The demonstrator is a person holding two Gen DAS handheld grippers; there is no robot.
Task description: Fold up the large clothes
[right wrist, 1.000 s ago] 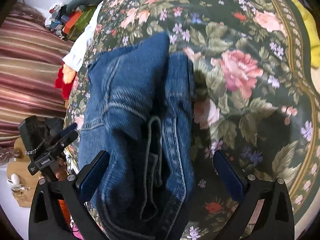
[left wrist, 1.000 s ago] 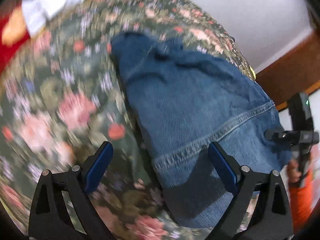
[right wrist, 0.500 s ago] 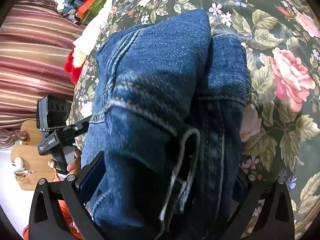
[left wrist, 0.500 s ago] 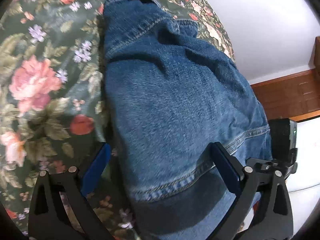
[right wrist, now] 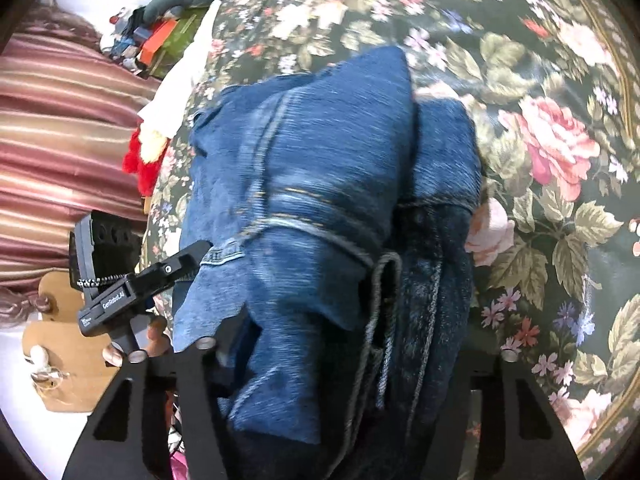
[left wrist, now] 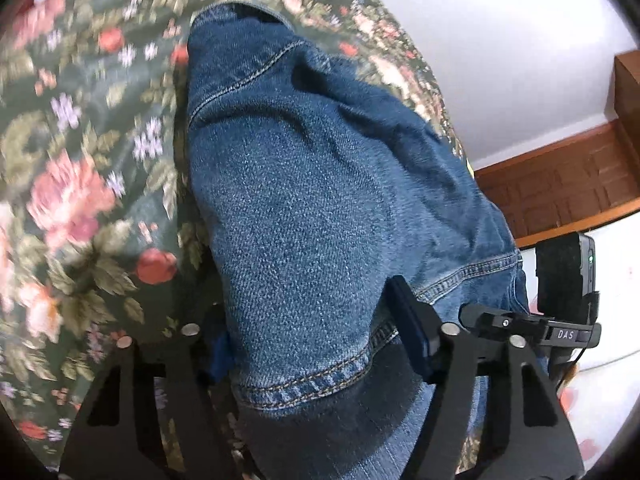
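Note:
Folded blue jeans [left wrist: 320,208] lie on a dark floral bedspread [left wrist: 80,152]. My left gripper [left wrist: 316,344] is shut on the near end of the jeans; the denim bulges up between its two blue pads. In the right wrist view the jeans [right wrist: 332,184] fill the middle. My right gripper [right wrist: 352,360] is shut on the other side of the thick bundle, and the denim hides its pads. Each gripper shows in the other's view: the right one [left wrist: 560,320] and the left one [right wrist: 132,280].
The bedspread [right wrist: 560,120] stretches to the right with a gold border. A white and red cloth [right wrist: 156,136] and a pile of clutter [right wrist: 156,36] lie at the far bed edge. A striped curtain [right wrist: 60,140], a white wall [left wrist: 500,40] and a wooden panel [left wrist: 560,184] stand around.
Both grippers have moved in onto the jeans and closed on them, from wide open one second ago. The bundle now sits bunched and raised between the fingers.

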